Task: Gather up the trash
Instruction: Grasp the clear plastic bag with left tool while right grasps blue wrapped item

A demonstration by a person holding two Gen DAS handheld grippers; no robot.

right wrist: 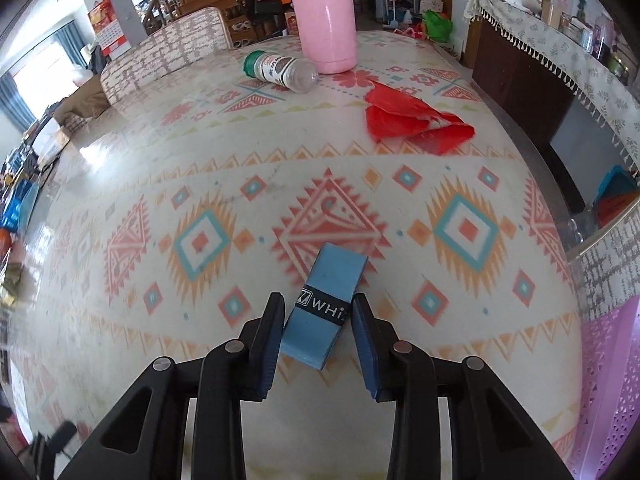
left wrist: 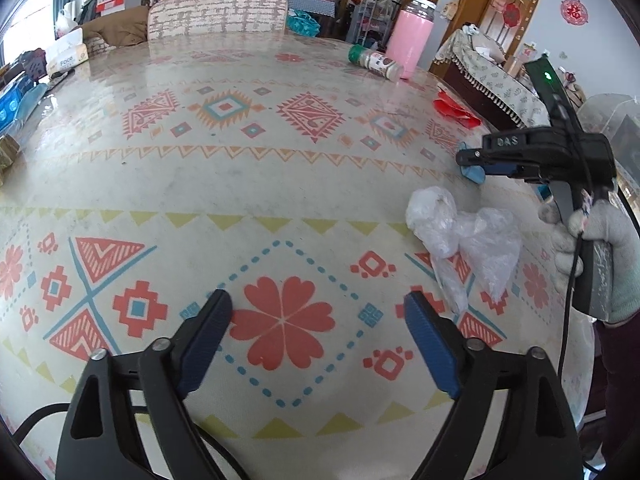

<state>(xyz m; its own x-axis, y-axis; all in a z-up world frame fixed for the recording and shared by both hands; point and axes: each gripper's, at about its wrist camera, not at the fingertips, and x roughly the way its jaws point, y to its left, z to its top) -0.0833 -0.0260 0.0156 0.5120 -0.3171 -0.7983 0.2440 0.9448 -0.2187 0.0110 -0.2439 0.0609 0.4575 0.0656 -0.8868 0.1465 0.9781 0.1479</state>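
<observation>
My right gripper (right wrist: 318, 332) is shut on a flat blue packet with a black band (right wrist: 326, 304), held just above the patterned table. In the left wrist view the right gripper (left wrist: 472, 162) shows side-on with the blue packet (left wrist: 474, 174) at its tip. My left gripper (left wrist: 318, 320) is open and empty over the table. A crumpled clear plastic bag (left wrist: 464, 240) lies to its right, below the right gripper. A crumpled red plastic bag (right wrist: 412, 120) lies further back, and it also shows in the left wrist view (left wrist: 454, 110). An empty bottle with a green cap (right wrist: 280, 70) lies on its side.
A tall pink tumbler (right wrist: 326, 20) stands at the far side beside the bottle. A tissue box (left wrist: 66, 54) sits at the far left edge. A chair (left wrist: 218, 14) stands behind the table. A purple basket (right wrist: 612, 380) is at the table's right edge.
</observation>
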